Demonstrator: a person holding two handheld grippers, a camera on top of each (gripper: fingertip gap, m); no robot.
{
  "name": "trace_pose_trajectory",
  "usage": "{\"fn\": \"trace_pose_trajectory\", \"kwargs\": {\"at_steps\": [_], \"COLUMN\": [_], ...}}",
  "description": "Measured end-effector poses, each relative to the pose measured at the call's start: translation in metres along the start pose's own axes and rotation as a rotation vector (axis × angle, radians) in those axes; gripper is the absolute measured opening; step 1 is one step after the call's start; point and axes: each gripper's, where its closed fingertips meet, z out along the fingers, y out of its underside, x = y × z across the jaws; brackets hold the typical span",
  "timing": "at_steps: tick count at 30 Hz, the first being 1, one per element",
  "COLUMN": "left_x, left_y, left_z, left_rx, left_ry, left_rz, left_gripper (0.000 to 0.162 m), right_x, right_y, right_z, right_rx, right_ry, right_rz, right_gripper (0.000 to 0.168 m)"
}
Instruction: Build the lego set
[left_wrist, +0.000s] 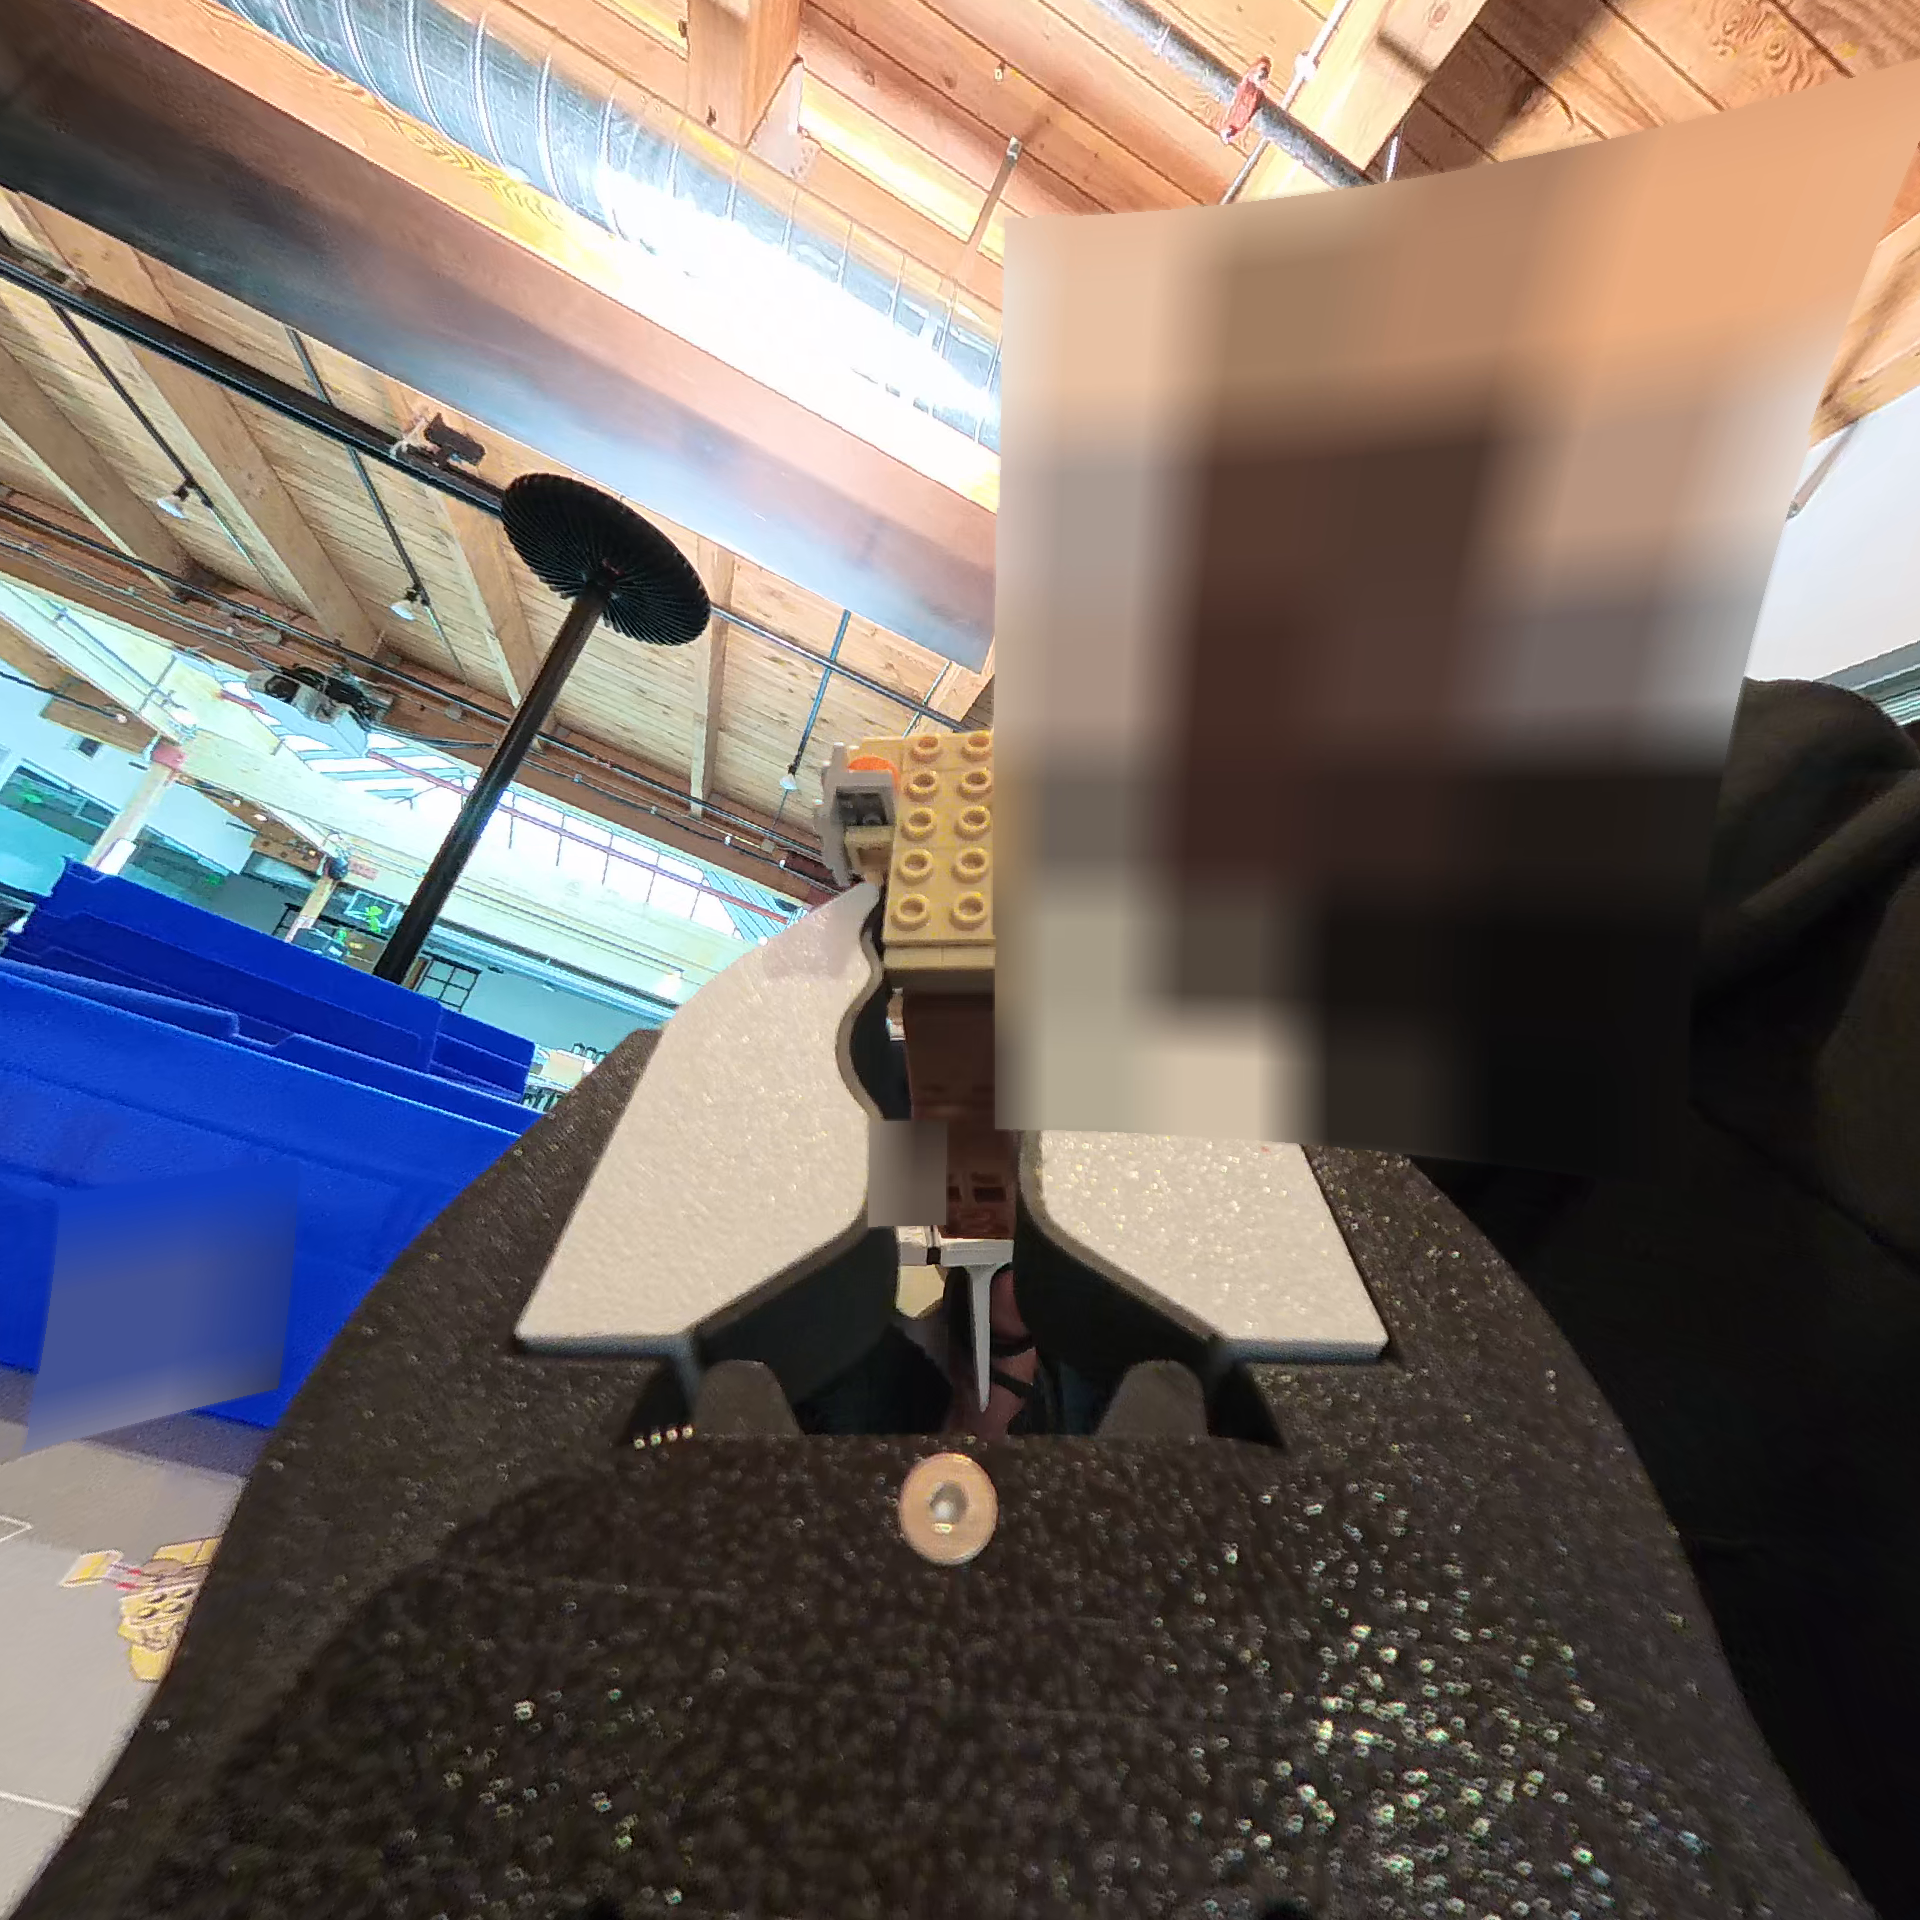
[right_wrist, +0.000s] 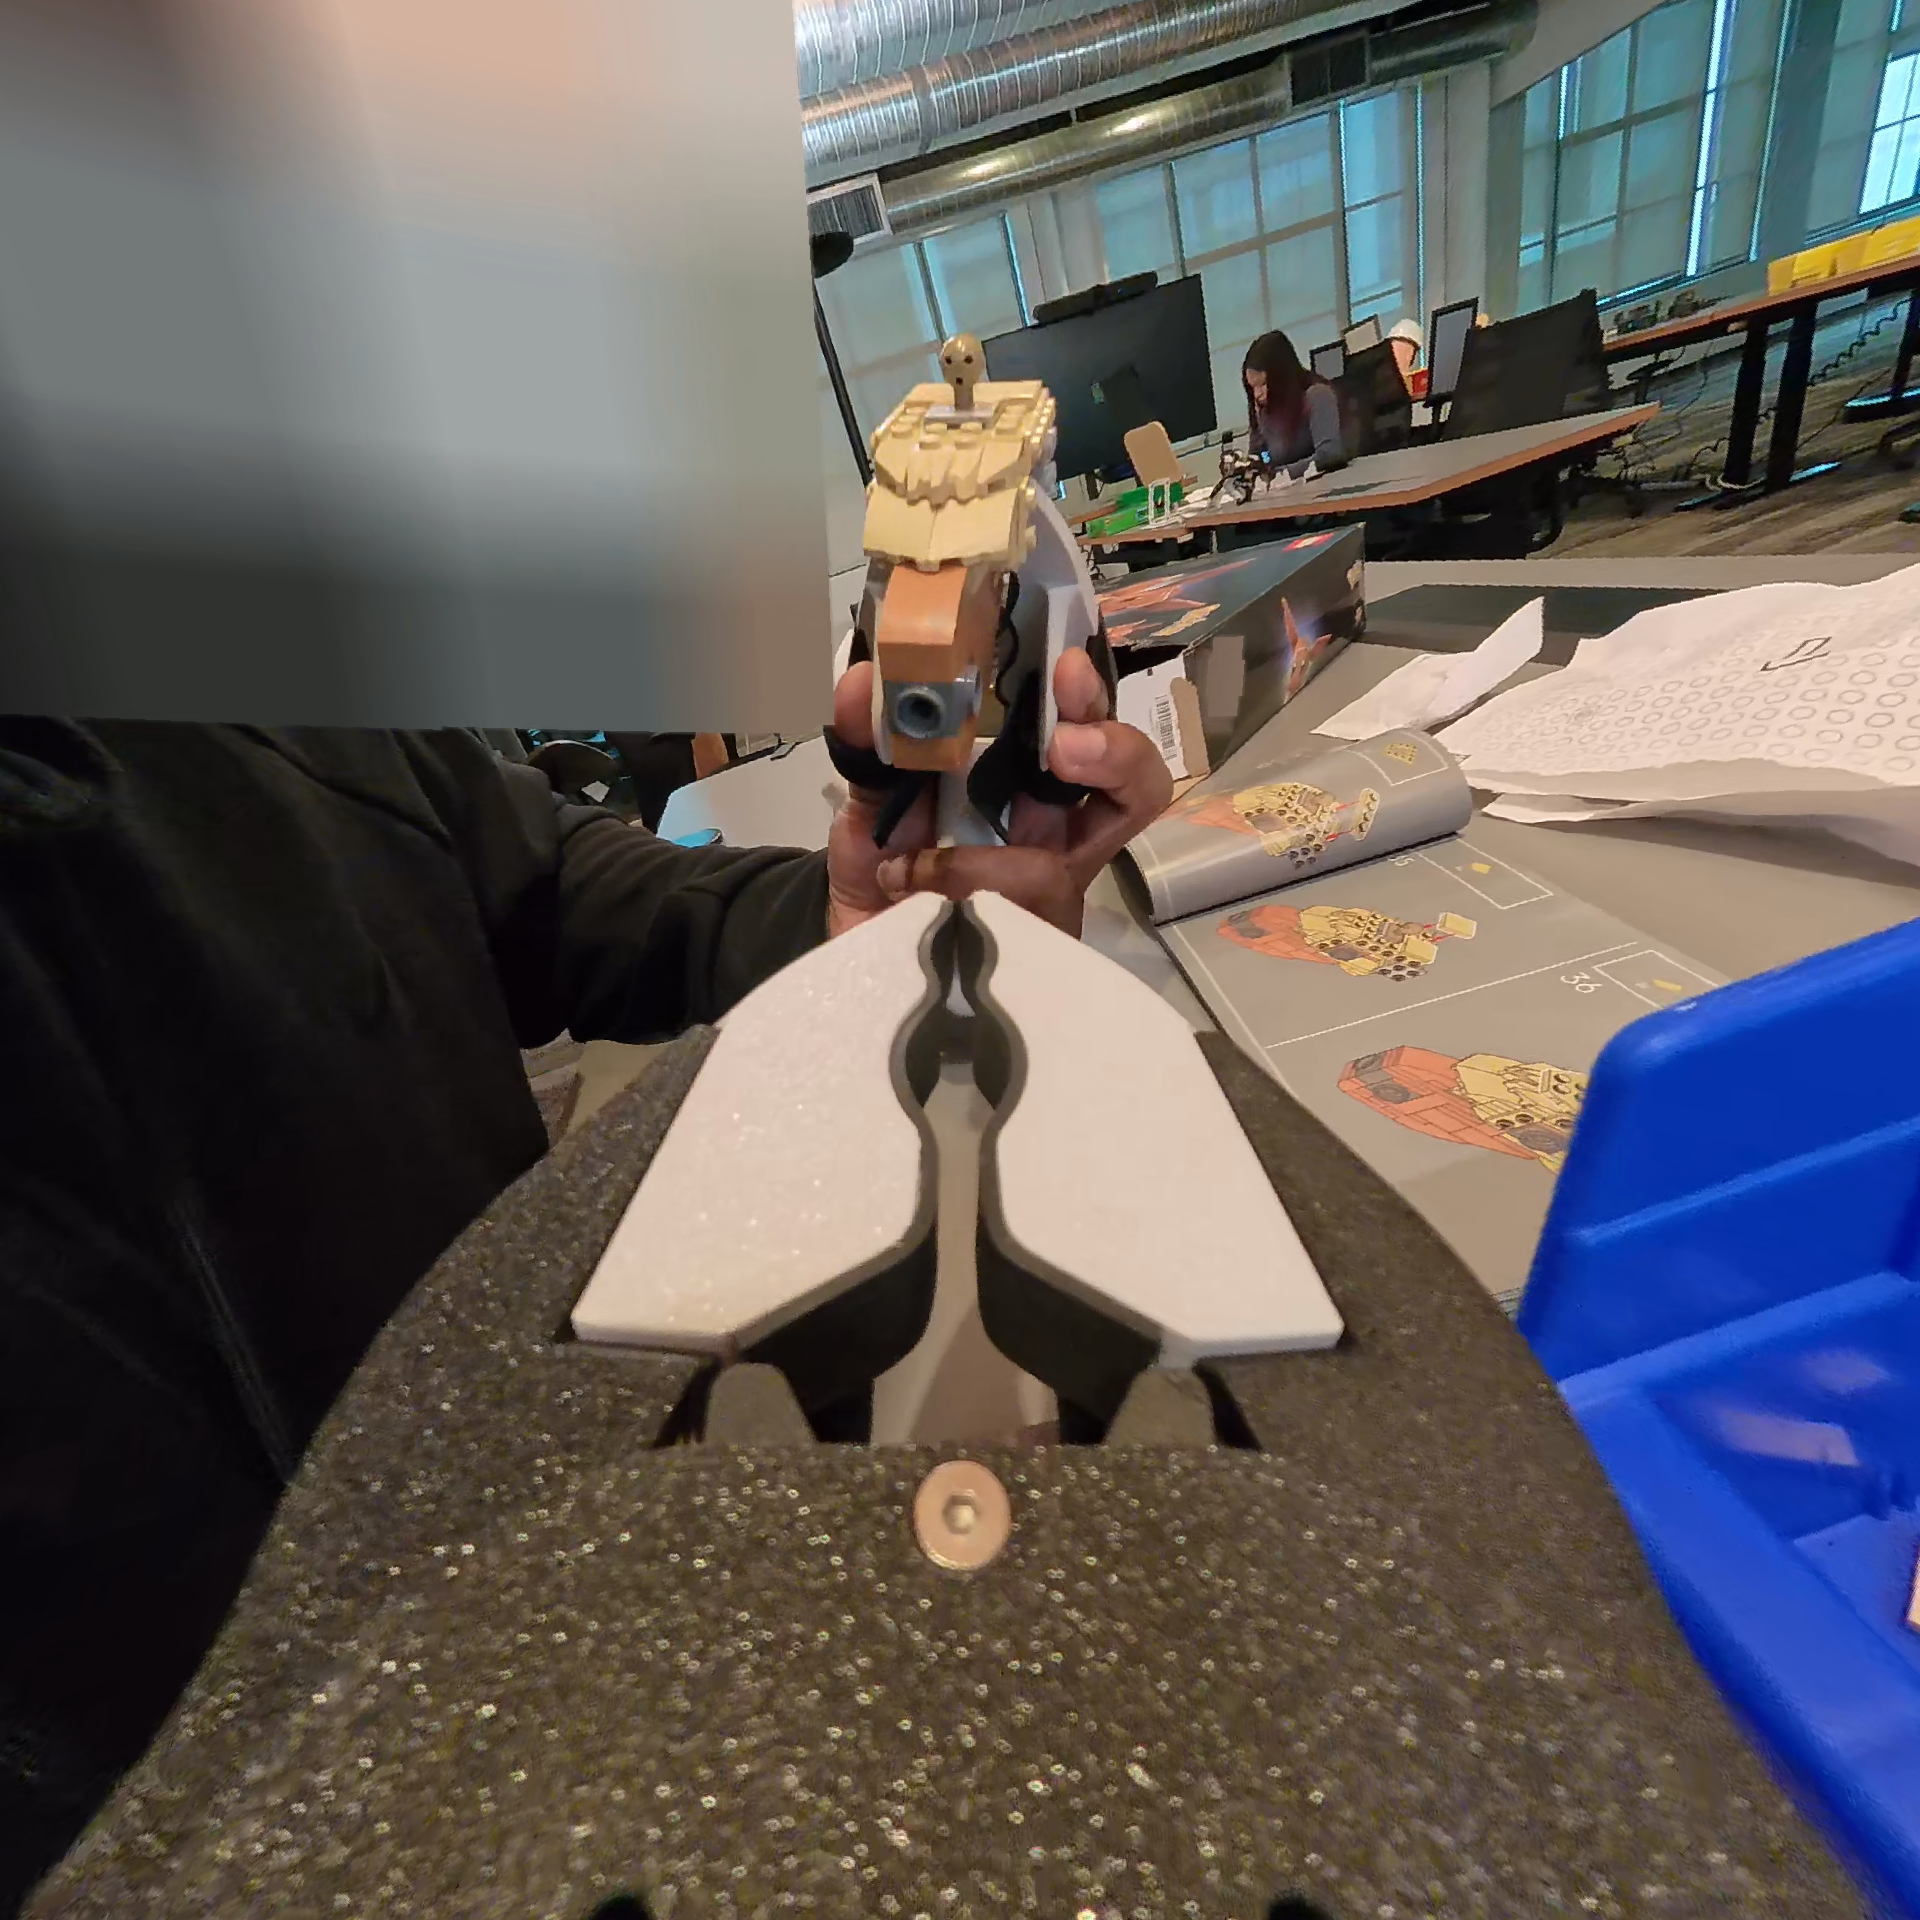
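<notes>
The lego model (left_wrist: 943, 862), tan on top and brown below, is clamped between the white fingers of my left gripper (left_wrist: 930, 966), which points up toward the ceiling. A blur patch hides its right finger's tip. In the right wrist view the same model (right_wrist: 951, 540) is held up in the air, with a tan knob on top and a grey round stud at its brown front end. The left gripper (right_wrist: 1049, 623) and the hand (right_wrist: 1101, 779) that holds it sit behind the model. My right gripper (right_wrist: 954, 912) is shut with nothing visible in it, just below and in front of that hand.
An open instruction booklet (right_wrist: 1403, 987) lies on the grey table at the right, with the set's box (right_wrist: 1247, 613) and white paper bags (right_wrist: 1714, 707) behind it. A blue bin (right_wrist: 1745, 1247) is close on the right. Blue bins (left_wrist: 208, 1091) stand left of the left gripper. Some 12 cm of space lies between my two pairs of fingers.
</notes>
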Motion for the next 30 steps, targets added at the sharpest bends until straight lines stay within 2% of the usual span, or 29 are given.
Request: {"fn": "trace_pose_trajectory", "kwargs": {"at_steps": [30], "left_x": [0.0009], "left_y": [-0.0007], "left_z": [-0.0022], "left_rx": [0.000], "left_ry": [-0.009], "left_rz": [-0.025], "left_gripper": [0.021], "right_x": [-0.0005], "right_y": [0.0021], "right_z": [-0.0005], "right_rx": [0.003], "right_ry": [-0.004], "right_rz": [0.005], "right_gripper": [0.000]}}
